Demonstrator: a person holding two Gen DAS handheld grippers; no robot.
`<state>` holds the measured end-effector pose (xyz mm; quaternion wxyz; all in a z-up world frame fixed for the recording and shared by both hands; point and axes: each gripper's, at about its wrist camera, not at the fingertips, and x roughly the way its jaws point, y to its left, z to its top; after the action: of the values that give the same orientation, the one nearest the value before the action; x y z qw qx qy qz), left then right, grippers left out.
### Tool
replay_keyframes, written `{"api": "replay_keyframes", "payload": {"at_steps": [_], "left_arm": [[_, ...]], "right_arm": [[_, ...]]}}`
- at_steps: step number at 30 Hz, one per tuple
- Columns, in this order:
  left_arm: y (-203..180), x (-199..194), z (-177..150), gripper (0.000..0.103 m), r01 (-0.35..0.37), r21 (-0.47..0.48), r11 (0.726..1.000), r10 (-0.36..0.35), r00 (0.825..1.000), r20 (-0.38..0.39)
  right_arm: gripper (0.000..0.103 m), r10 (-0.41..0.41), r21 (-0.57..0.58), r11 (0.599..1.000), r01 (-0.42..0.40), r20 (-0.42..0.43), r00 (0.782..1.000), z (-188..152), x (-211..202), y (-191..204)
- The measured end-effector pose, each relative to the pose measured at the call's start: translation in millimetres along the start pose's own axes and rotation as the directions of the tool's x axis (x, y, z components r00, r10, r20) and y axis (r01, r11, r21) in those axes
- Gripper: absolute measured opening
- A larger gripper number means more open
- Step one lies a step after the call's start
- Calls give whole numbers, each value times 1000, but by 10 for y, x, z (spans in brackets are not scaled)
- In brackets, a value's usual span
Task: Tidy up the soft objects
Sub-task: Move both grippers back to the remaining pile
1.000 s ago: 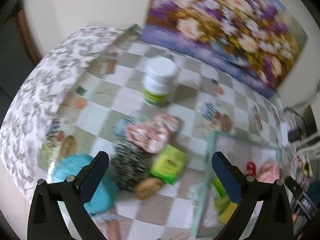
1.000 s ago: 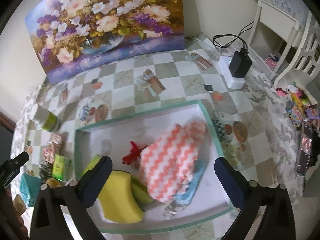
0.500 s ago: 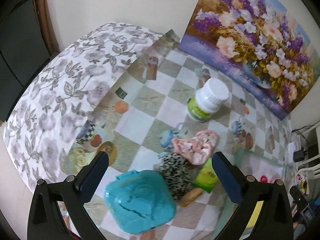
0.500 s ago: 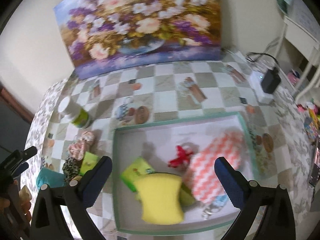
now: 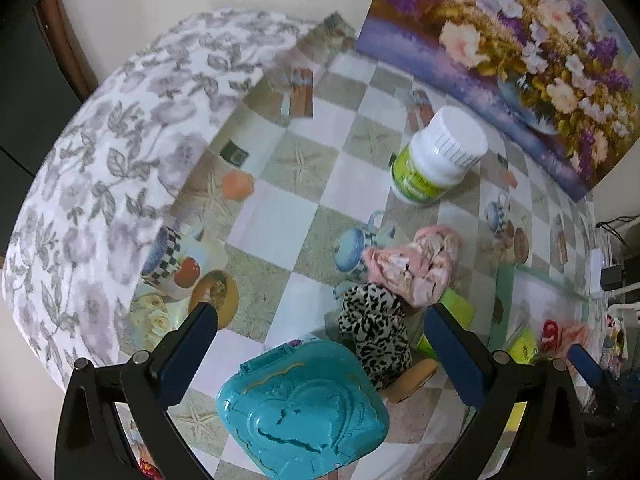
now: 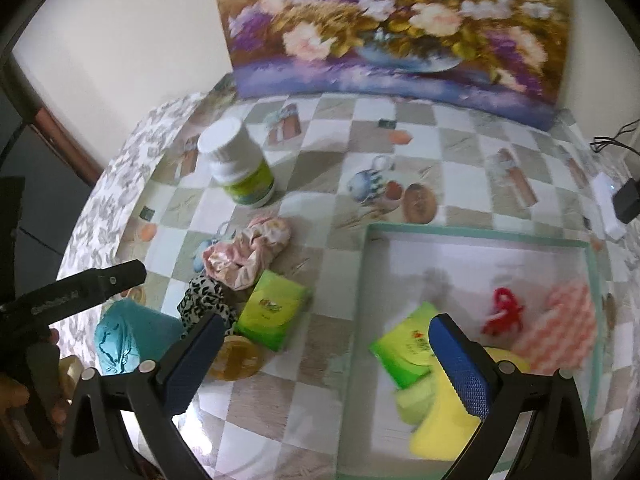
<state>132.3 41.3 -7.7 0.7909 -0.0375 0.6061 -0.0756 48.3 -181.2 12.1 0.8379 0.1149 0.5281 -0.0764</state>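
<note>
- The pink scrunchie lies crumpled on the checked tablecloth, its long axis running from the near left toward the far right in the right wrist view; it sits outside the tray, between the bottle and the tissue pack.
- The leopard-print scrunchie touches the pink one on its near side and also borders the teal case.
- Scrunchies on the cloth: two. Green tissue packs: two, one on the cloth just beside the scrunchies, one inside the tray.
- The tray also holds one yellow sponge, one red bow and one orange zigzag cloth, which is blurred.
- One white bottle with a green label stands upright beyond the pink scrunchie, well apart from the tray.
- One round tan disc lies near the tissue pack on the cloth.
- The left gripper hangs over the teal case with its jaws spread wide, grasping nothing.
- The right gripper is likewise released, jaws wide, over the tray's left rim.
- Compared with half a second ago, the left view has drawn closer to the teal case, and the right view has swung left, so the scrunchies sit nearer its centre.
- A flower painting leans against the wall behind the table.
</note>
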Motion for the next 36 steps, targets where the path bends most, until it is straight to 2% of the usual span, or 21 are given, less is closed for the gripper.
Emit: {"api": "replay_keyframes", "payload": {"at_steps": [6, 18, 23, 32, 36], "left_arm": [[33, 126, 58, 102, 18, -10, 1000, -19, 998, -55], [64, 361, 197, 102, 55, -12, 998, -56, 992, -114], [32, 427, 229, 102, 66, 7, 998, -65, 989, -130], [-89, 524, 291, 102, 69, 47, 997, -61, 987, -146], [-170, 565, 283, 102, 64, 73, 995, -52, 987, -154]], "right_arm": [[103, 18, 7, 1000, -18, -46, 999, 25, 273, 112], [103, 12, -42, 999, -15, -78, 997, 113, 610, 336], [95, 17, -60, 998, -23, -103, 995, 103, 750, 397], [88, 11, -75, 997, -21, -137, 991, 84, 972, 440], [81, -20, -89, 996, 5, -160, 987, 73, 1069, 437]]}}
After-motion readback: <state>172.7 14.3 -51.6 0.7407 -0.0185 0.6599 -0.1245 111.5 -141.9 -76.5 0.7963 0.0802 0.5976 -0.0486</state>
